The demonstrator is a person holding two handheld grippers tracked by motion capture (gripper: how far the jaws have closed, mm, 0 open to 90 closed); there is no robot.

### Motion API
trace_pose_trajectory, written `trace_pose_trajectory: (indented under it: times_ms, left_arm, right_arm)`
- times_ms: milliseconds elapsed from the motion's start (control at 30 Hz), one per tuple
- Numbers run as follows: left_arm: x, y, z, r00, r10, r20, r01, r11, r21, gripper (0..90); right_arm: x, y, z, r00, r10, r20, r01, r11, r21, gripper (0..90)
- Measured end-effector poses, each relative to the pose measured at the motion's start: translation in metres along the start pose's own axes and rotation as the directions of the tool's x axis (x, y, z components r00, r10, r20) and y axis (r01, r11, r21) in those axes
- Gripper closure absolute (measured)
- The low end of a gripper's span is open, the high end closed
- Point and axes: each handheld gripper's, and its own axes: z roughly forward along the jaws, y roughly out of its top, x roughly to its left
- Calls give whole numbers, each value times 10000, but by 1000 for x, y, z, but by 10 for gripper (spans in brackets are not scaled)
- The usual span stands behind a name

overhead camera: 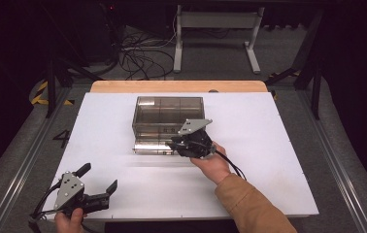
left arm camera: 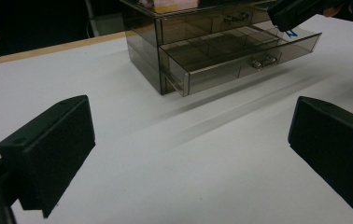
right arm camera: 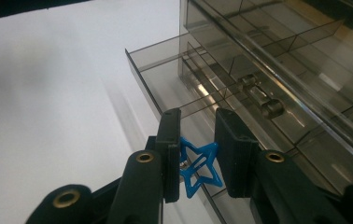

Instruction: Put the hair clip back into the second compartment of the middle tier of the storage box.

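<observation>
Our right tongs [right arm camera: 198, 154] pinch a small blue plastic star [right arm camera: 199, 169] just above the open lower drawer [right arm camera: 165, 74] of a smoky clear plastic organiser [overhead camera: 169, 116]. It looks light, stiff and slippery, best gripped across opposite points. Our left tongs [left arm camera: 188, 154] gape empty over the white counter [left arm camera: 165, 177].

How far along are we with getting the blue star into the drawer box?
Done: the lower drawer of the smoked drawer box is pulled open. In hand: the right gripper is shut on the blue star, just over the drawer's front edge. Left: release the star into a compartment and close the drawer. The left gripper waits open, apart.
</observation>
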Motion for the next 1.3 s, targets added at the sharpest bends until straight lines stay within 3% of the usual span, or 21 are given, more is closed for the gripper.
trace_pose_trajectory:
  times_ms: [433,633,1300]
  left_arm:
    - [0,0,0,10000,0,9,0,10000,0,12]
    - [0,0,0,10000,3,13,-3,10000,-4,12]
    - [0,0,1,10000,-9,41,9,10000,-1,13]
  right_arm:
    - [-2,-3,13,9984,-285,497,270,9992,296,724]
    - [-5,-3,18,9979,-165,627,150,9996,247,722]
    - [-9,-3,34,9977,-50,678,27,9994,332,723]
